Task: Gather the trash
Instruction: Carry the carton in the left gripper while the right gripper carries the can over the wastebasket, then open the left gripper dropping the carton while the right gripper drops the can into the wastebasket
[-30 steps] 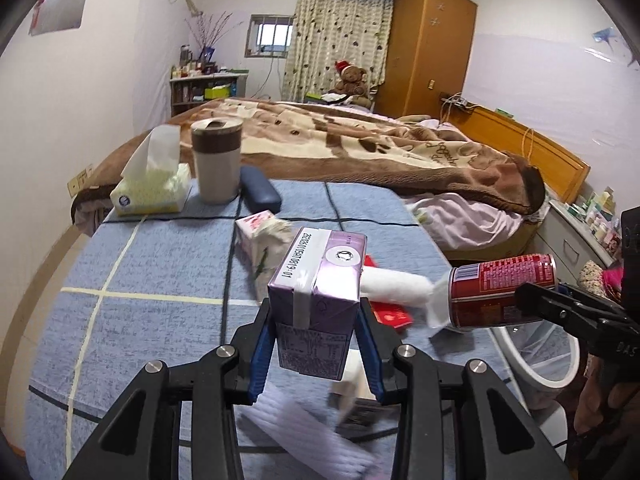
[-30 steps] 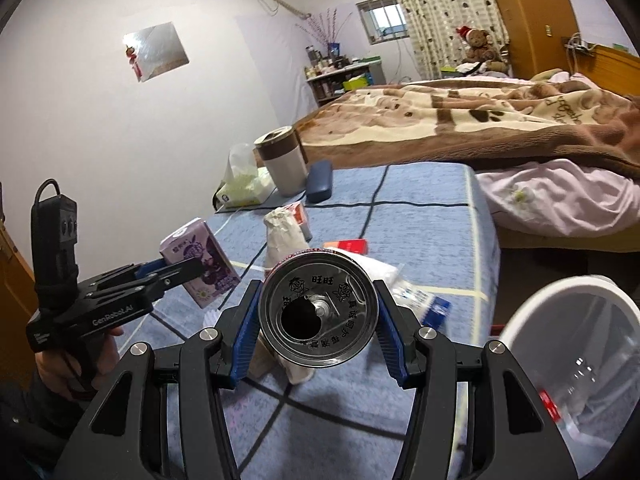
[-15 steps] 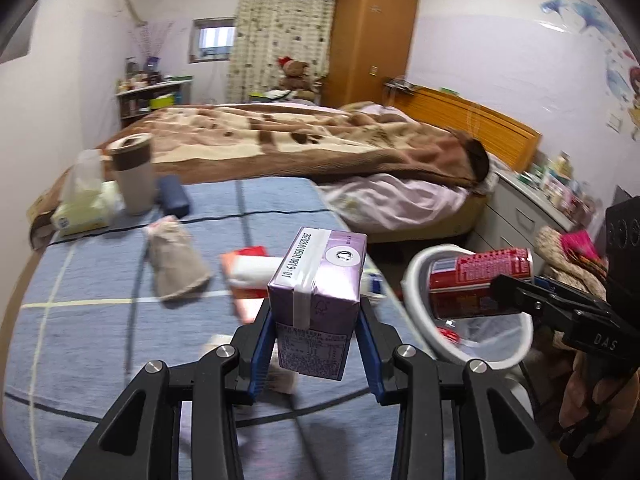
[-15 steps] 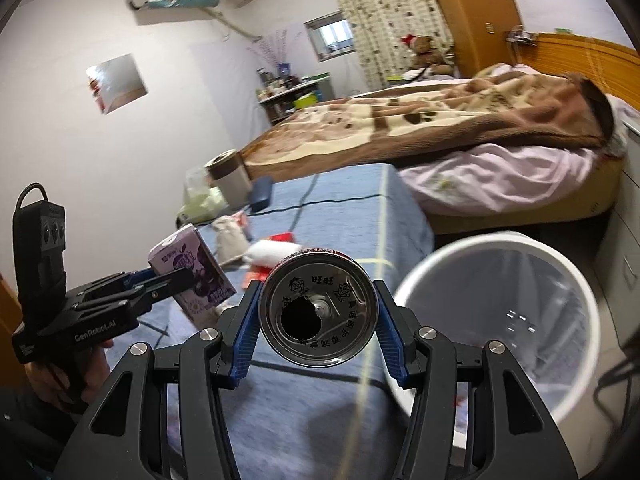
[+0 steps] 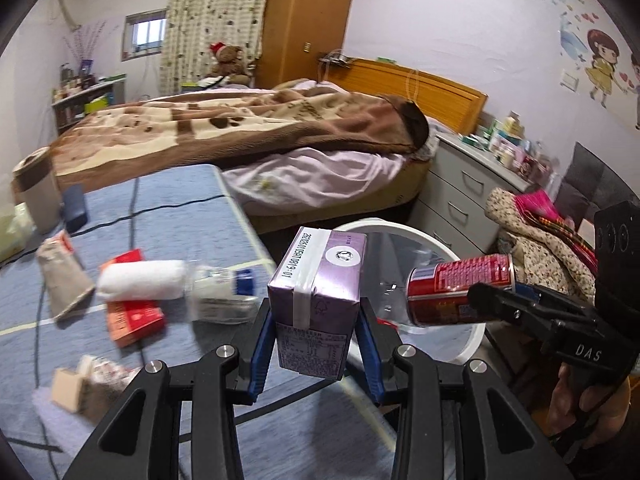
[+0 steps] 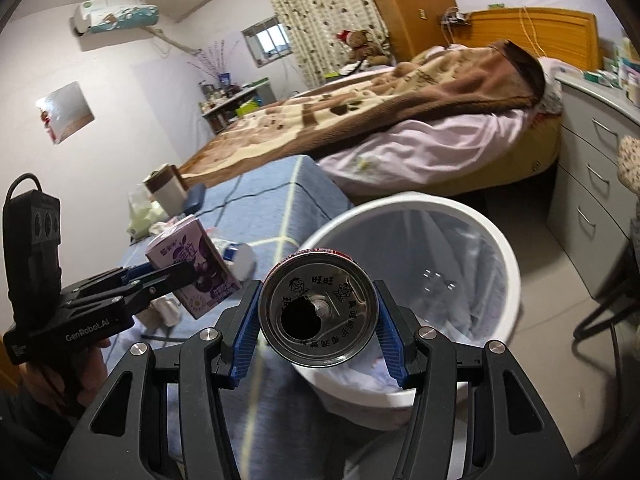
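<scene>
The left tongs (image 5: 316, 344) are clamped on a purple drink carton (image 5: 316, 300), held upright above the edge of the blue tabletop (image 5: 172, 216). The right tongs (image 6: 318, 320) are clamped on a red can (image 6: 318, 314) lying sideways, held over the near rim of the white bin (image 6: 508, 256) beside the tabletop. A white roll (image 5: 140, 280), a red box (image 5: 136, 320) and other scraps lie on the tabletop.

"GenRobot.AI" is printed in white on the black body of the left gripper (image 6: 172, 276), and the right gripper (image 5: 476, 300) has "DAS" on its handle. The purple carton (image 5: 316, 304) between the left fingers carries a printed code on its white top strip, too blurry to trust, and the can (image 6: 318, 308) between the right fingers shows "旺旺" on its lid.
</scene>
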`<act>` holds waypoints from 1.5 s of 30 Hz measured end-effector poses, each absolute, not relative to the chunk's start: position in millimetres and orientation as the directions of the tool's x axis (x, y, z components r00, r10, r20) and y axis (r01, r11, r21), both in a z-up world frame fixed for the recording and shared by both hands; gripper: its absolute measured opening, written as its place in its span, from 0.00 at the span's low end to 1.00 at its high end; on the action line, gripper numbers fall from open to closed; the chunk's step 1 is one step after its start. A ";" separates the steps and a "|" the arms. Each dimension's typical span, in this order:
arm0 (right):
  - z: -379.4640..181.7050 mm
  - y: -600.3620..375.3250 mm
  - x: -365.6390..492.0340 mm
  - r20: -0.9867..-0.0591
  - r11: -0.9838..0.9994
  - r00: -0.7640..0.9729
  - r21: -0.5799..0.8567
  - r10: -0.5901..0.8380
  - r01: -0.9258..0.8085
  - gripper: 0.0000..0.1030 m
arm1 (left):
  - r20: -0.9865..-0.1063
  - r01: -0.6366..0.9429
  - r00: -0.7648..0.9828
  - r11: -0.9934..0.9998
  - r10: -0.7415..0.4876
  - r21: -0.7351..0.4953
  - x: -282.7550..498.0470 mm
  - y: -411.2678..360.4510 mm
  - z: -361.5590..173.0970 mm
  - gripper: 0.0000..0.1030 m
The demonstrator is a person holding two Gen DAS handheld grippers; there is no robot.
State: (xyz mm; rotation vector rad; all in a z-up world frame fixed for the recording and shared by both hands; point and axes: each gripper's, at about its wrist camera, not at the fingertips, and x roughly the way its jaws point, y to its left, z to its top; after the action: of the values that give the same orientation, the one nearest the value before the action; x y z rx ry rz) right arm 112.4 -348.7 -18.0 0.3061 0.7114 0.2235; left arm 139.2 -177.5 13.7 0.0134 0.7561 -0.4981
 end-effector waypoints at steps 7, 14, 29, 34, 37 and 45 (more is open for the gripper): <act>-34.8 -368.8 108.2 -0.639 0.935 0.718 0.353 0.275 -0.044 0.53 | -0.684 0.499 0.556 0.848 -0.471 -0.178 150.4 -212.5 -5.4 0.38; -45.3 -377.6 108.9 -0.681 0.940 0.682 0.341 0.267 -0.026 0.53 | -0.708 0.538 0.510 0.823 -0.489 -0.181 161.0 -237.2 -21.7 0.38; -37.6 -377.9 105.1 -0.682 0.955 0.693 0.294 0.232 -0.030 0.55 | -0.689 0.529 0.530 0.828 -0.494 -0.187 162.3 -231.5 -19.9 0.48; -29.8 -367.4 102.7 -0.672 0.956 0.699 0.288 0.247 -0.060 0.55 | -0.682 0.497 0.555 0.848 -0.476 -0.187 154.4 -215.8 -15.3 0.48; -26.7 -359.6 101.6 -0.663 0.954 0.702 0.289 0.261 -0.081 0.55 | -0.679 0.477 0.574 0.861 -0.458 -0.178 147.4 -204.0 -13.0 0.48; -19.5 -332.4 98.8 -0.646 0.941 0.692 0.301 0.321 -0.156 0.55 | -0.670 0.383 0.639 0.911 -0.379 -0.150 129.1 -159.4 -7.0 0.48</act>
State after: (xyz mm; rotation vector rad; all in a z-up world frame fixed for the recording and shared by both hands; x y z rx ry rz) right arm 98.8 -332.4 -19.5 0.2305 0.7622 0.2689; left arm 129.1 -159.4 -7.0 0.0066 0.7629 -0.4348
